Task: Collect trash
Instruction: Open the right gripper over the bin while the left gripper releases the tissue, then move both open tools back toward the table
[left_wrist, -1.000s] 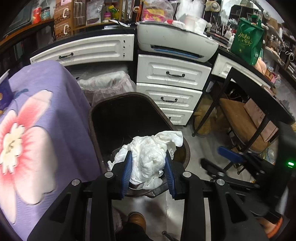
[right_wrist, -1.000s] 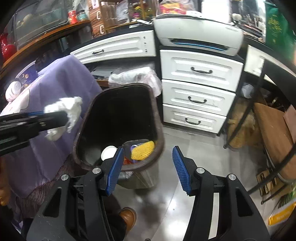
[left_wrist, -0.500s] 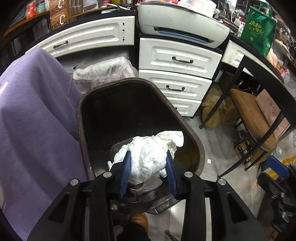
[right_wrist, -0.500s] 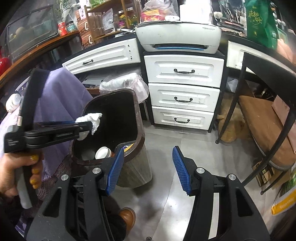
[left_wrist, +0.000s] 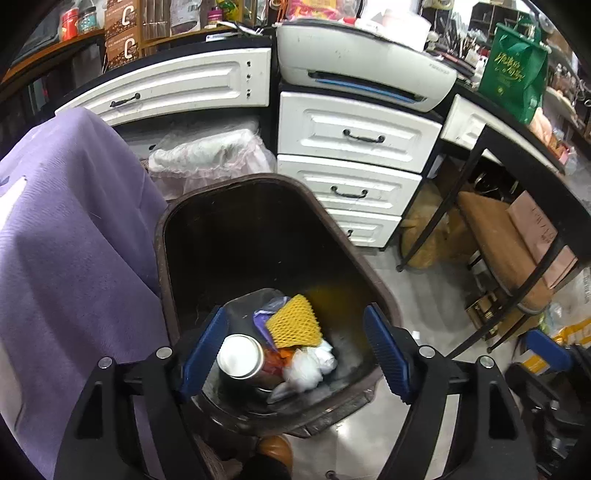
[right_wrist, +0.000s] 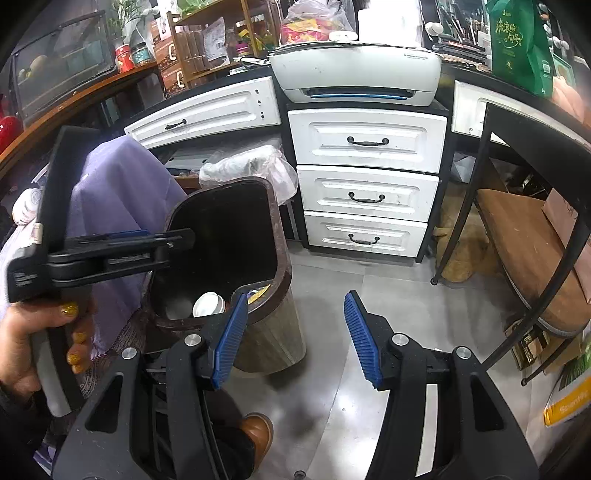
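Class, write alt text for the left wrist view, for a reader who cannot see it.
The left tongs hang open and empty over a dark brown bin holding a paper cup, yellow foam netting and crumpled white tissue. Purple cloth drapes at left; white drawers stand behind.

White three-drawer cabinet (right_wrist: 365, 184) with dark handles, grey printer (right_wrist: 356, 72) resting on top, purple cloth (left_wrist: 70, 258) draped at left, green bag (right_wrist: 519, 40) on counter, black-framed stool with brown seat (left_wrist: 495, 240), grey tiled floor (right_wrist: 399, 295).
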